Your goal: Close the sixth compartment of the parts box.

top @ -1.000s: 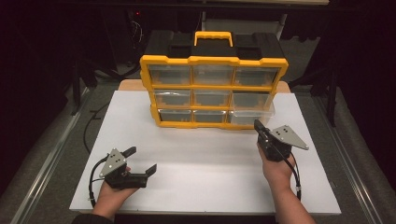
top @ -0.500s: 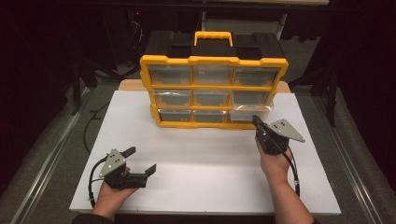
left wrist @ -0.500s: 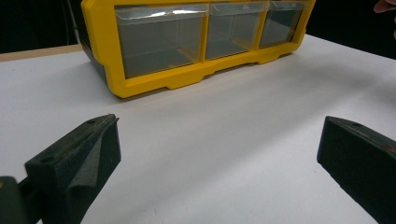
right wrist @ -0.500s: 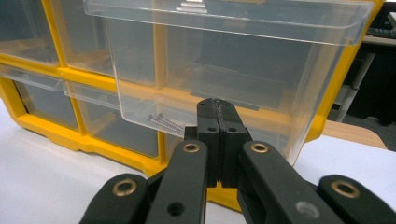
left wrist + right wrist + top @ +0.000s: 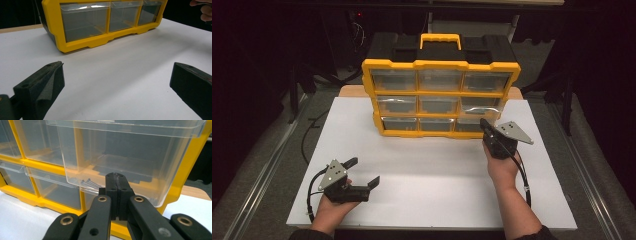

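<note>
Right gripper (image 5: 117, 180), fingers pressed together, sits at the pulled-out middle-right drawer (image 5: 130, 157) with screws (image 5: 90, 183) inside. I'd push squarely so it doesn't jam. Left gripper (image 5: 362, 172) idles, fingers spread.

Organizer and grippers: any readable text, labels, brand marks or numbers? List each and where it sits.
None readable.
Yellow organizer: no label or brand mark legible on frame, handle or clear drawers.
Right gripper, jaws shut: no markings to read.
Left gripper, jaws open: none either.
White board: blank.
</note>
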Tool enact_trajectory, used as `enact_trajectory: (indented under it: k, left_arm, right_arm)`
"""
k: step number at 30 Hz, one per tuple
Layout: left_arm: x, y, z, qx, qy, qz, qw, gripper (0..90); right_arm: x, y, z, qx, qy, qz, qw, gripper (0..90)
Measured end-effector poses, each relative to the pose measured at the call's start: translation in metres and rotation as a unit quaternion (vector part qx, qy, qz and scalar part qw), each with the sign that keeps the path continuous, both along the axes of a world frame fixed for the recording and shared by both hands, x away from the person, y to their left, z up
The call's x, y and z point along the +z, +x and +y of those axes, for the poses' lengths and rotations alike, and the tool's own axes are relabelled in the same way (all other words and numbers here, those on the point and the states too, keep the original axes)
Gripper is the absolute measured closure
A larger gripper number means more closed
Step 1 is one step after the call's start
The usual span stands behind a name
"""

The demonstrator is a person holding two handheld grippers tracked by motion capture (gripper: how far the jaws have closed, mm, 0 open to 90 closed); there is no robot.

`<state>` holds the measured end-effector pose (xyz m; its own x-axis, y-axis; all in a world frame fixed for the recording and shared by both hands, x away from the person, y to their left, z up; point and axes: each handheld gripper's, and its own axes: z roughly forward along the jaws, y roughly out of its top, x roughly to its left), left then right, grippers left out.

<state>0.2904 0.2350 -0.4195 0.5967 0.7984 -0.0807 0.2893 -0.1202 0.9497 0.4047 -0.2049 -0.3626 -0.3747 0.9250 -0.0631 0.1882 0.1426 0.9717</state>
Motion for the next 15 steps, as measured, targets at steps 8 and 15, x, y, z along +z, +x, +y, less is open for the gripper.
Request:
enact_trajectory:
  k: [8,15]
  left_arm:
    - [0.0,0.0,0.0,0.0,0.0,0.0,1.0,0.1]
    - [0.0,-0.001,0.0,0.001,0.0,-0.001,1.0,0.1]
  right_arm:
    - [0.001,0.007,0.0,-0.007,-0.004,0.001,1.0,90.0]
    - [0.001,0.014,0.001,-0.009,-0.003,0.002,0.9999,90.0]
